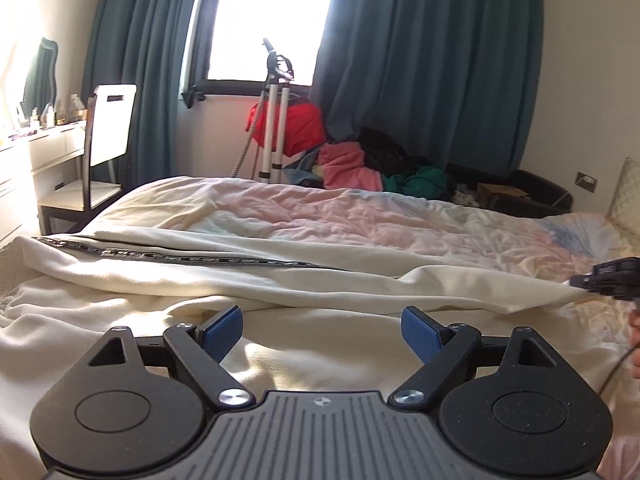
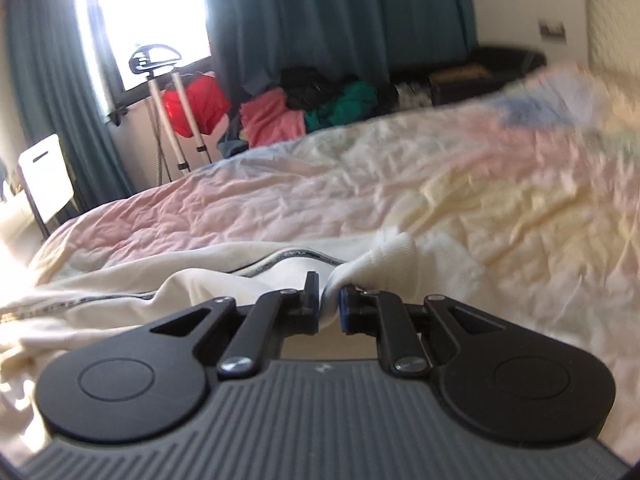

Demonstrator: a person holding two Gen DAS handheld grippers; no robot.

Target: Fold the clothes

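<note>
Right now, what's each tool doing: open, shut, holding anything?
Left tool: open, holding nothing, above the cream garment.
Right tool: shut on the cream garment's edge.

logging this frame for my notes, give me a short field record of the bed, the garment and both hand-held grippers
surface: bed with a pastel quilt
garment: cream garment with a dark patterned stripe, lying rumpled across the near side
left hand-held gripper: open, nothing between the jaws, above the cream cloth
right hand-held gripper: shut on a ribbed end of the garment, cloth bunched between the pads
background: clothes pile on the floor by the teal curtains
fold state: not yet folded
</note>
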